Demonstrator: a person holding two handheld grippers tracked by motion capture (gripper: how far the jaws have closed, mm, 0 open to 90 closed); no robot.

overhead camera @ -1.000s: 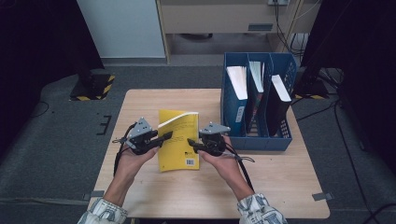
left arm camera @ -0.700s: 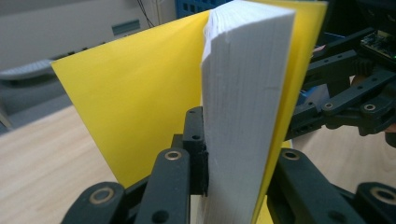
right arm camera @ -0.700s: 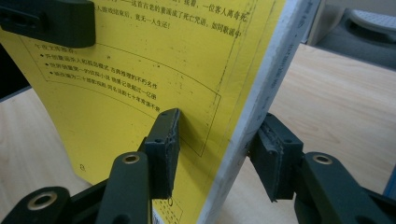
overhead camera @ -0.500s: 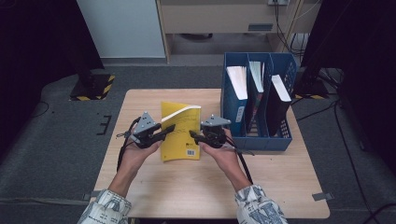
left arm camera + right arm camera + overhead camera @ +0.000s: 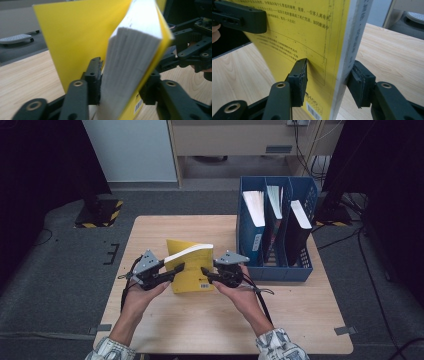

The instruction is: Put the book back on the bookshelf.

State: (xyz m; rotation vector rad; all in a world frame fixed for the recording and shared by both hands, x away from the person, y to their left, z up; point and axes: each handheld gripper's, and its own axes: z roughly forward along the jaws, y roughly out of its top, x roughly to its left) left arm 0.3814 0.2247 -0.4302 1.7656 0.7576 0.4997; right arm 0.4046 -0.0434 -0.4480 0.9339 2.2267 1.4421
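Note:
A yellow paperback book (image 5: 192, 270) is held up off the wooden table (image 5: 210, 325), tilted, white page edges on top. My left gripper (image 5: 177, 268) is shut on the book's left side. In the left gripper view its jaws (image 5: 122, 82) clamp the page block (image 5: 130, 57) and one cover, while the other yellow cover (image 5: 75, 37) stands away from the pages. My right gripper (image 5: 205, 271) is shut on the book's right side. In the right gripper view its jaws (image 5: 328, 80) pinch the printed yellow cover (image 5: 312, 32) near the barcode.
A blue file holder (image 5: 272, 267) with three slots stands at the table's right, close beside the right hand, holding a blue binder (image 5: 252, 215), papers and a black folder (image 5: 297, 230). A yellow-and-black striped base (image 5: 97, 212) sits on the floor at back left.
The book lay nearly flat on the table a second ago. Both grippers have since lifted it and tipped it up, drawing slightly closer together.

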